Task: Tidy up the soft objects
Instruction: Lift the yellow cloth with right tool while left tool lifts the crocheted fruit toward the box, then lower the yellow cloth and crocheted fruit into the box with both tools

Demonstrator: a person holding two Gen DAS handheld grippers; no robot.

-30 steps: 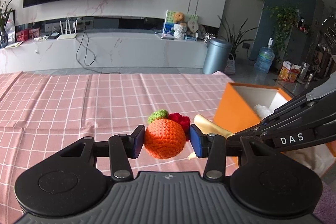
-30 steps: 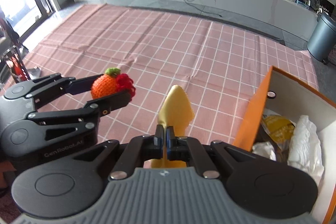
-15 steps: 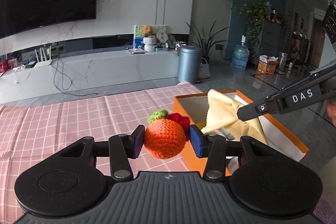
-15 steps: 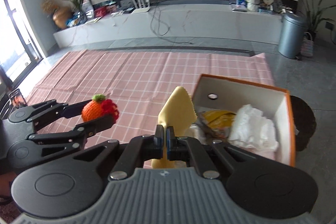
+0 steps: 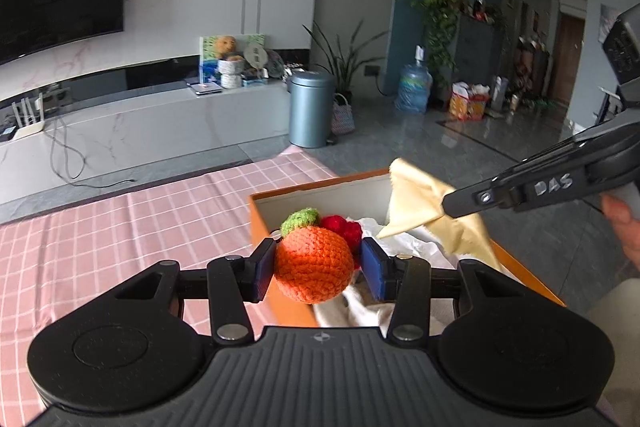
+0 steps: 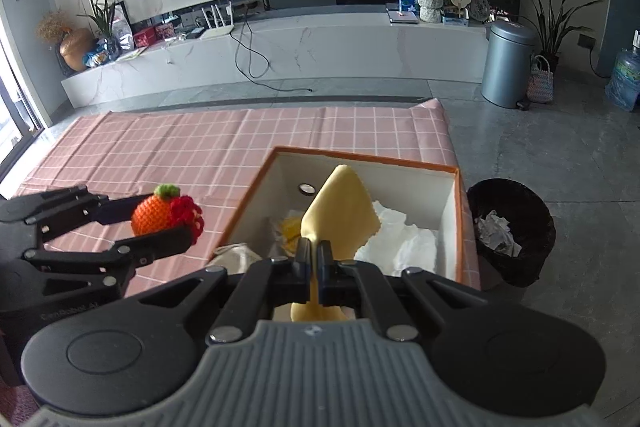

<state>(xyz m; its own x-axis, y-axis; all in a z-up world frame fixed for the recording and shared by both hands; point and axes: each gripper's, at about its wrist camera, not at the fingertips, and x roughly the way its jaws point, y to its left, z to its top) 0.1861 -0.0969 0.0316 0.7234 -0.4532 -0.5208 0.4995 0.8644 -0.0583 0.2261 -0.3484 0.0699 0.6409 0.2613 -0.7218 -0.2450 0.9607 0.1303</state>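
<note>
My left gripper [image 5: 318,269] is shut on an orange crocheted fruit [image 5: 312,269] with a green top and a red knitted piece behind it. It hangs over the near-left edge of the orange box [image 5: 260,227]. In the right wrist view the same fruit [image 6: 154,217] sits in the left gripper [image 6: 160,223], left of the box [image 6: 248,203]. My right gripper [image 6: 314,261] is shut on a pale yellow cloth [image 6: 340,211] that hangs above the box's white interior. The cloth [image 5: 424,205] and right gripper [image 5: 448,205] also show at the right of the left wrist view.
White crumpled fabric [image 6: 408,239] and a yellow item [image 6: 290,229] lie in the box. The box stands on a pink checked tablecloth [image 6: 180,143] near the table's right edge. A black waste bin [image 6: 512,231] stands on the floor to the right. A person's hand [image 5: 624,227] shows at far right.
Both grippers have swung right from over the tablecloth to the orange box, each keeping its hold. The yellow cloth now hangs above the box interior and the fruit is over its edge.
</note>
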